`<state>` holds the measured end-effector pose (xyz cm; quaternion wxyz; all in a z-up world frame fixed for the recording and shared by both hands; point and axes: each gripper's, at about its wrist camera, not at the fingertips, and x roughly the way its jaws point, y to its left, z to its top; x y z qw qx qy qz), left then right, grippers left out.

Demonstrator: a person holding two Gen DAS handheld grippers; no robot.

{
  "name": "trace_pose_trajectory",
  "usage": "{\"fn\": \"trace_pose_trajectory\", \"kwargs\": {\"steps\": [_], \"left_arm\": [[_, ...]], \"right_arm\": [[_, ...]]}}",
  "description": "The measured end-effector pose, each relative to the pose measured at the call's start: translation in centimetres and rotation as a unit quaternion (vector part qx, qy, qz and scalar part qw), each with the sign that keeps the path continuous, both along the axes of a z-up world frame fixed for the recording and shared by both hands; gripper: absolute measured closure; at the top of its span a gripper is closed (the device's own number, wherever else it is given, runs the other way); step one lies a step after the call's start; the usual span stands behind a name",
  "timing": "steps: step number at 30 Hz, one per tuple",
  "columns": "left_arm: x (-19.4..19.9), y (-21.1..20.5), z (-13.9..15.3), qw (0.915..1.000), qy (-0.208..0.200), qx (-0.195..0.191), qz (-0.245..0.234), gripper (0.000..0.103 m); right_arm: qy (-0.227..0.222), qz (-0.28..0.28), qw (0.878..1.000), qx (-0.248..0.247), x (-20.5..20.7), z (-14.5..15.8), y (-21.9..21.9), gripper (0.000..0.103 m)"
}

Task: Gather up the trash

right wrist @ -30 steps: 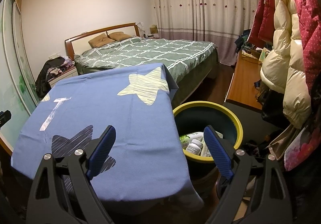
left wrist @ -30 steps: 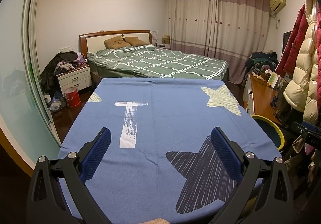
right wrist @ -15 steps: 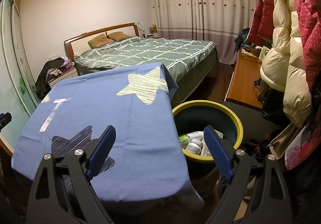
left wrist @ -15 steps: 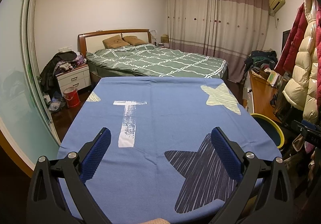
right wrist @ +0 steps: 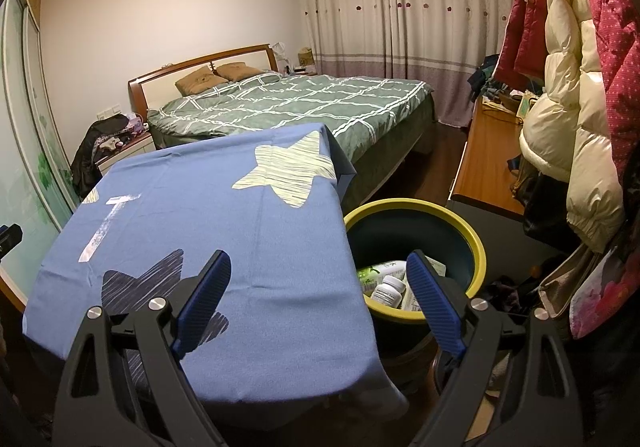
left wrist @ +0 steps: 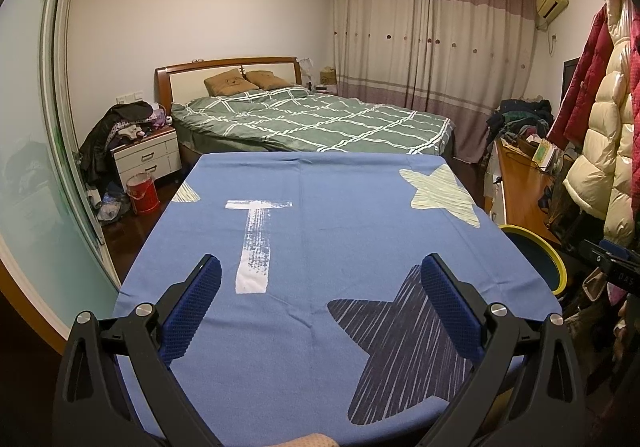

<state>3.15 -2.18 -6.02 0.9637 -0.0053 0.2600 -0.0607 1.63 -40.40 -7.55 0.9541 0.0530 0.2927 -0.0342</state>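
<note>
A dark bin with a yellow rim (right wrist: 476, 243) stands on the floor at the table's right edge; its rim (left wrist: 554, 259) also shows in the left wrist view. Inside lie a white pill bottle (right wrist: 388, 290), a green-and-white packet (right wrist: 378, 270) and other packaging. My right gripper (right wrist: 318, 267) hangs open over the table's right edge, nothing between its blue pads. My left gripper (left wrist: 320, 271) stands open above the blue star-patterned tablecloth (left wrist: 340, 223), also holding nothing.
A green checked bed (left wrist: 312, 119) lies behind the table. A white nightstand (left wrist: 146, 157) piled with clothes and a red bucket (left wrist: 142, 193) sit at left. A wooden desk (right wrist: 486, 163) and hanging puffer coats (right wrist: 576, 95) line the right side.
</note>
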Motion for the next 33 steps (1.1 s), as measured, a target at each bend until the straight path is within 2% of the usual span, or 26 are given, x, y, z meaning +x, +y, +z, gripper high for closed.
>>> {"fn": "trace_pose_trajectory", "kwargs": {"steps": [25,33], "left_arm": [[0.6,0.0,-0.1,1.0,0.008,-0.004,0.002,0.005],[1.1,-0.1,-0.2,0.9999,-0.002,-0.014,-0.008,0.005]], "right_arm": [[0.007,0.003,1.0,0.002,0.3,-0.5,0.4,0.018],[0.012,0.005,1.0,0.001,0.7,-0.6,0.5,0.018]]}}
